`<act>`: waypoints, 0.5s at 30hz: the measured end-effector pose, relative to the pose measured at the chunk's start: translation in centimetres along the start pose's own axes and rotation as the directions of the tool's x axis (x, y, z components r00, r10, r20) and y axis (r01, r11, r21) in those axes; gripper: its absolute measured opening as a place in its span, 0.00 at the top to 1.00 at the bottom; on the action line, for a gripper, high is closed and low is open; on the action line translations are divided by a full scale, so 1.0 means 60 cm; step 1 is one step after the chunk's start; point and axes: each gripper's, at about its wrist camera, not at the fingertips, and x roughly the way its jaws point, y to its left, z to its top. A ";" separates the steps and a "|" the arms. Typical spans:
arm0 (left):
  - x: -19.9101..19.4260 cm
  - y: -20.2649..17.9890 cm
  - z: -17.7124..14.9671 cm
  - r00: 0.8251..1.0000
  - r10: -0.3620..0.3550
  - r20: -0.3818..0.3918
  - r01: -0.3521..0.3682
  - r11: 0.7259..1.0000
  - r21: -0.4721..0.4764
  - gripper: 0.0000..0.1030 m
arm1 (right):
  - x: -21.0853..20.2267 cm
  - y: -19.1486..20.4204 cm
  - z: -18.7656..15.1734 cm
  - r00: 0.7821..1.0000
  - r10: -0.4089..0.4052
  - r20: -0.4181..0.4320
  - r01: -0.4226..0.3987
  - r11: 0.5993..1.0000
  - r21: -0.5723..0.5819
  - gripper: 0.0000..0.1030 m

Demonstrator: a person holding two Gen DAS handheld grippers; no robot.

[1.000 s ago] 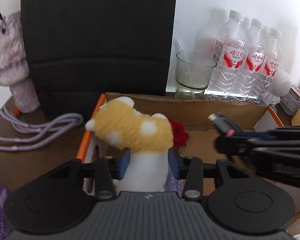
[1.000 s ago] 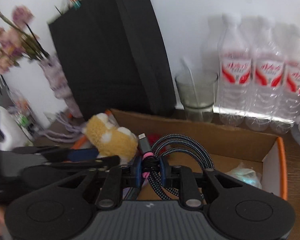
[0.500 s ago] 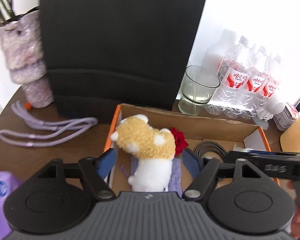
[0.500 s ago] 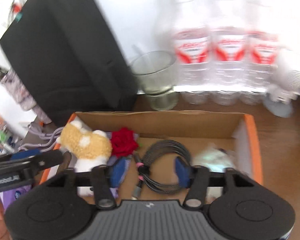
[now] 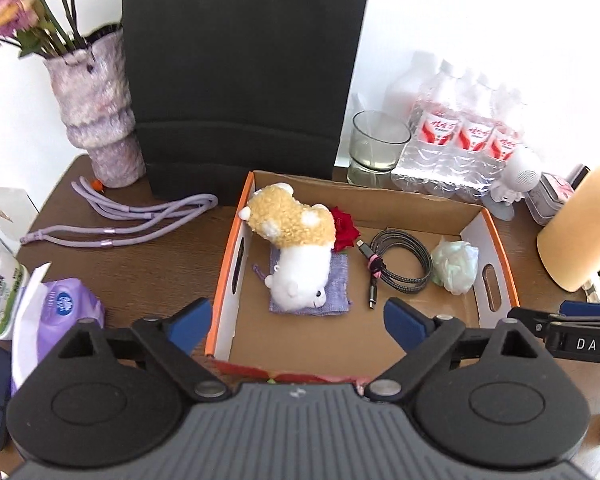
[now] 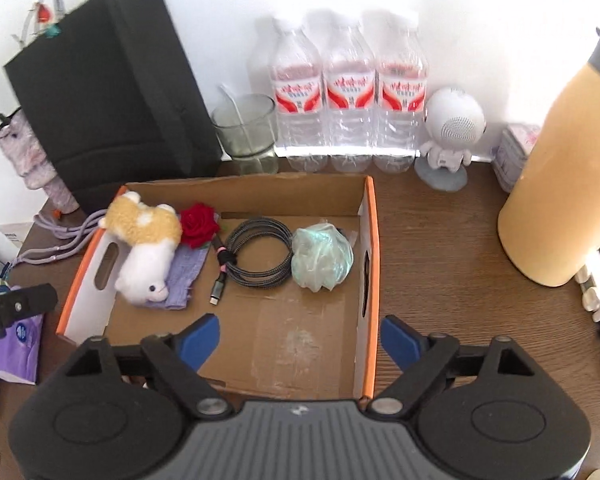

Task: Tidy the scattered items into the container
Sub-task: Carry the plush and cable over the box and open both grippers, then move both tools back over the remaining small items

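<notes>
An orange-edged cardboard box [image 5: 236,264] [image 6: 370,264] sits on the brown table. Inside lie a tan-and-white plush toy [image 5: 296,248] [image 6: 148,240] on a purple cloth pouch [image 5: 336,280] [image 6: 186,272], a red rose [image 5: 345,229] [image 6: 198,219], a coiled black cable [image 5: 400,260] [image 6: 260,256] and a pale green bundle in plastic [image 5: 456,266] [image 6: 322,258]. My left gripper [image 5: 298,322] hangs above the box's near side, its jaws opening with nothing between them. My right gripper [image 6: 300,340] hovers over the box's near right part, jaws likewise opening and empty.
A black paper bag [image 5: 240,72], a furry vase with flowers [image 5: 98,108], a lilac cord [image 5: 116,220], tissue packs [image 5: 56,312], a glass [image 6: 246,128], three water bottles [image 6: 348,96], a white speaker figure [image 6: 452,128] and a tan flask [image 6: 568,168] surround the box.
The left gripper let go of the plush toy and the right let go of the cable; both now lie in the box. Both grippers opened wide and rose back from the box.
</notes>
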 end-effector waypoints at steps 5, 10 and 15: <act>-0.070 -0.009 -0.087 0.917 0.003 0.399 -0.009 1.000 0.013 0.00 | -0.055 0.021 -0.051 0.967 0.013 0.255 -0.014 1.000 0.001 0.14; -0.086 -0.024 -0.150 0.834 -0.036 0.550 -0.021 0.995 0.097 0.00 | -0.081 0.038 -0.127 0.846 0.030 0.533 0.013 0.997 -0.077 0.05; -0.088 -0.030 -0.158 0.825 -0.068 0.561 -0.009 0.991 0.133 0.00 | -0.079 0.039 -0.137 0.852 0.046 0.522 -0.021 0.998 -0.052 0.05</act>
